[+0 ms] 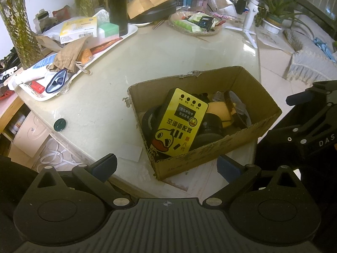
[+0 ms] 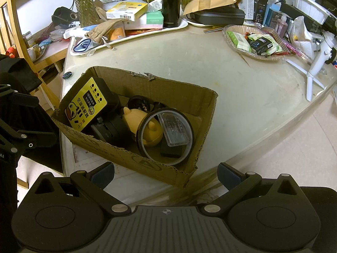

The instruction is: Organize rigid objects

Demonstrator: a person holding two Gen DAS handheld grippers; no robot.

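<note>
- Your table (image 2: 242,88) is pale and crowded at the far side: a tray (image 2: 181,26) with boxes and a dark flask (image 2: 171,2), and a wicker dish (image 2: 229,31) of packets.
- The box (image 2: 151,88) stands open near the table's front edge, just ahead of both your grippers.
- Inside it, the yellow adapter (image 1: 179,122) leans tilted at one end; a tape ring (image 2: 166,136) stands on edge at the other, with a yellow toy (image 2: 145,126) between them.
- Your left gripper (image 1: 166,164) is spread wide and empty.
- Your right gripper (image 2: 166,174) is likewise wide apart, holding nothing.
- A small green disc (image 1: 60,124) lies alone near the table's edge.
</note>
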